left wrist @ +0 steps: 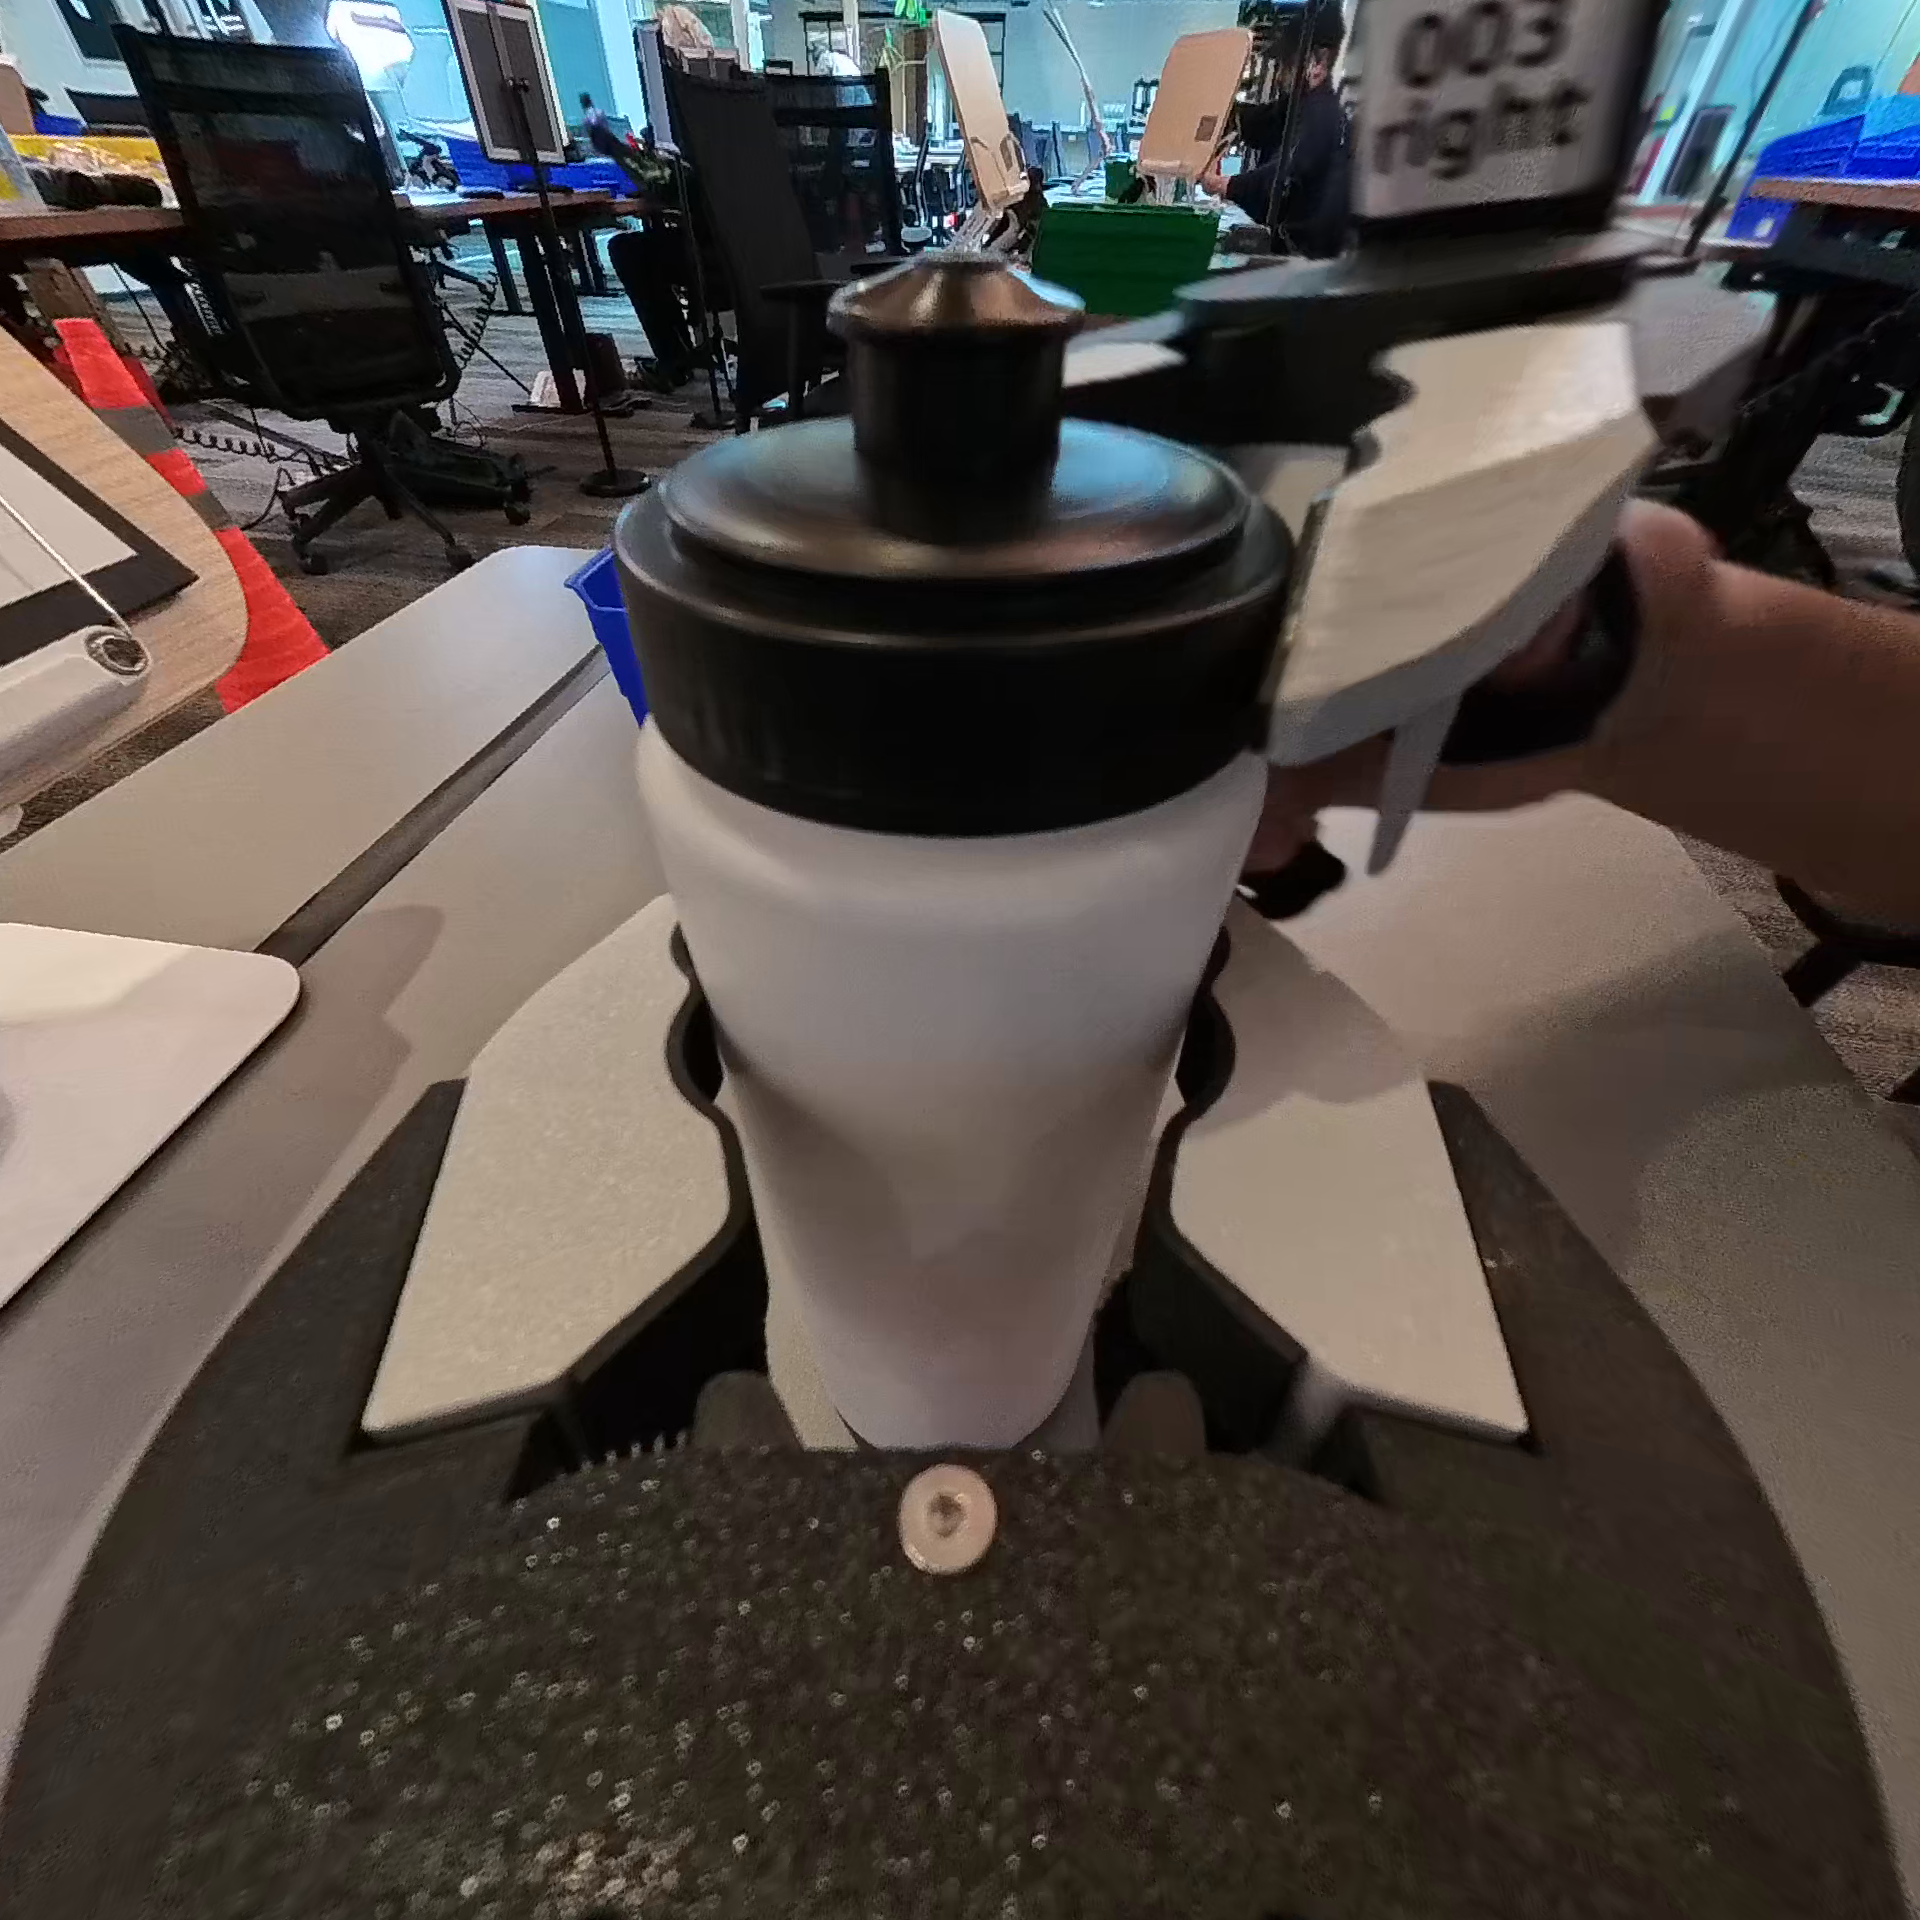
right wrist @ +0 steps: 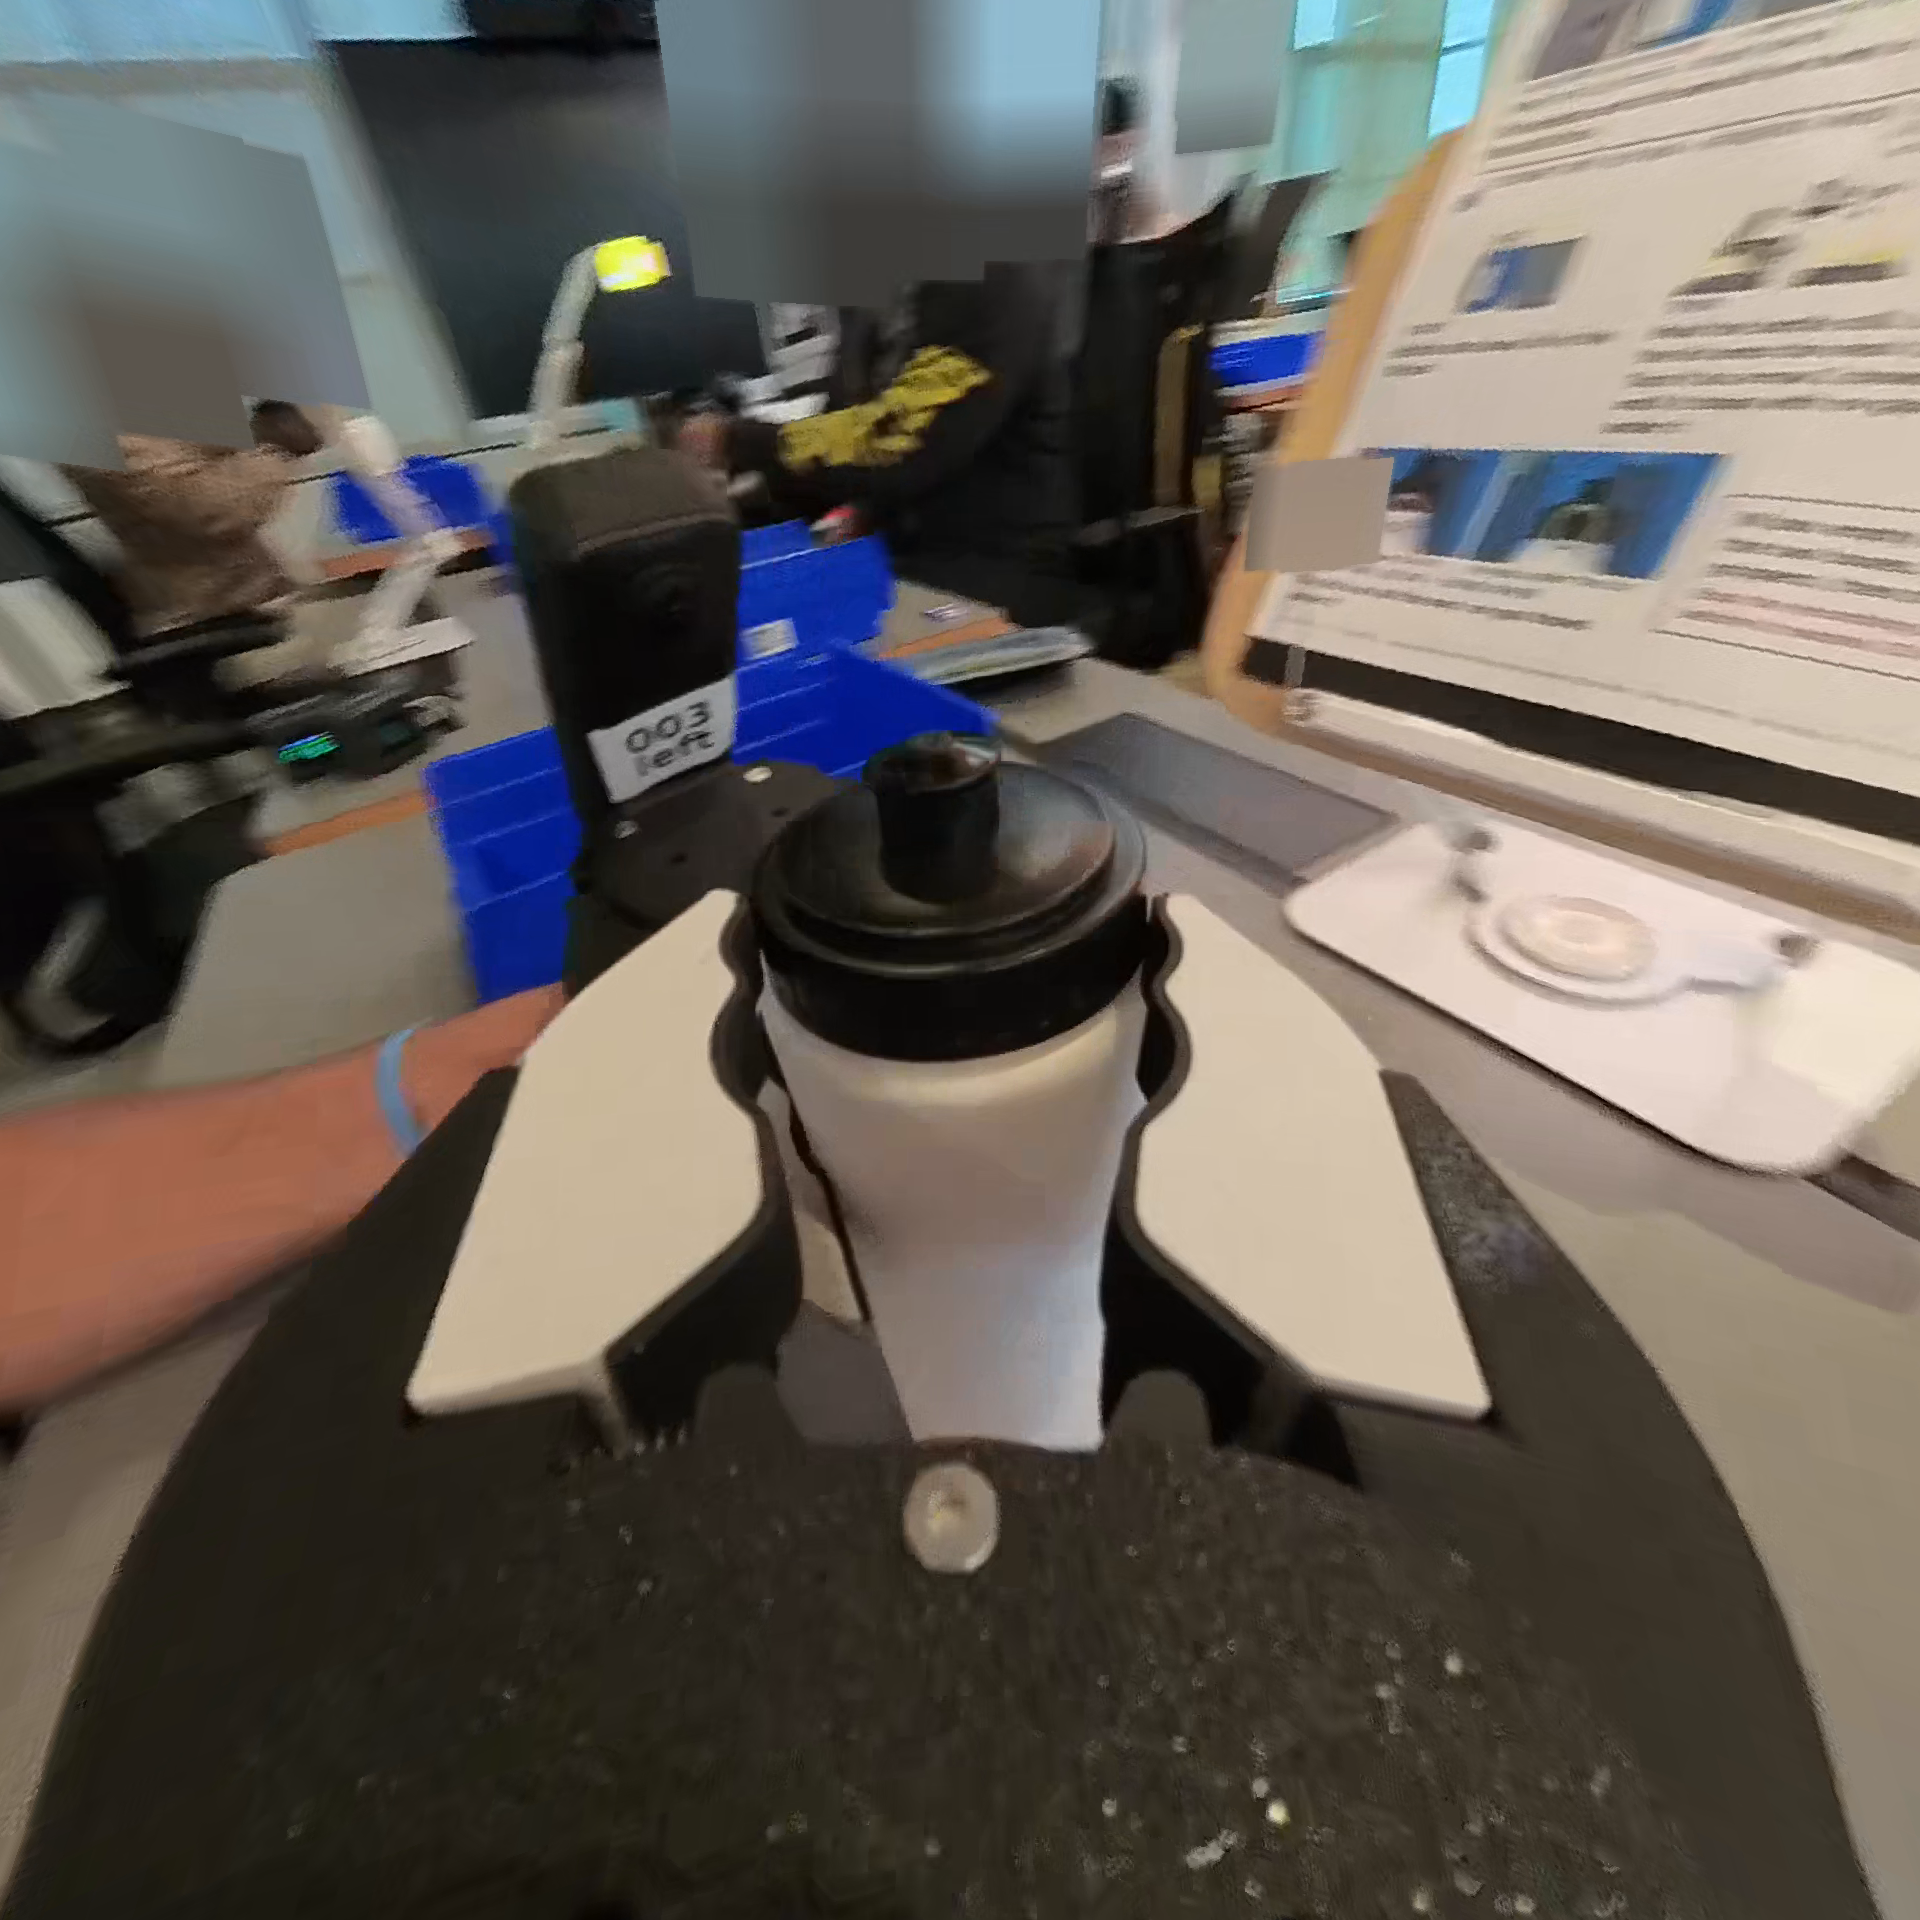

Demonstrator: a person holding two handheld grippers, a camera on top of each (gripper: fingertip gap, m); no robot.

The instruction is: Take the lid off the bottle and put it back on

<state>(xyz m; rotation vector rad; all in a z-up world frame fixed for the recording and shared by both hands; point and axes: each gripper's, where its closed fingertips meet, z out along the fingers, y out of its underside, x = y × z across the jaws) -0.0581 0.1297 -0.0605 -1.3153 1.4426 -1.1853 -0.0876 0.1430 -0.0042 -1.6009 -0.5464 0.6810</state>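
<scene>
A white bottle (left wrist: 956,987) with a black spout lid (left wrist: 956,686) stands upright between the fingers of my left gripper (left wrist: 954,935). Those fingers are spread wide on either side of the body and do not squeeze it, so the left gripper is open. My right gripper (right wrist: 948,925) is shut on the lid (right wrist: 951,966), with a pad against each side of its rim, above the white body (right wrist: 966,1164). In the left wrist view one right finger (left wrist: 1455,540) lies against the lid's right side and the other is hidden behind it. The bottle's base is hidden.
The grey table (left wrist: 312,727) carries a white tray (right wrist: 1610,1018) with a round disc at the right. A blue bin (right wrist: 499,831) stands behind the left gripper. A poster board (right wrist: 1662,416) stands at the far right. Office chairs (left wrist: 312,260) and an orange cone (left wrist: 260,623) are beyond the table.
</scene>
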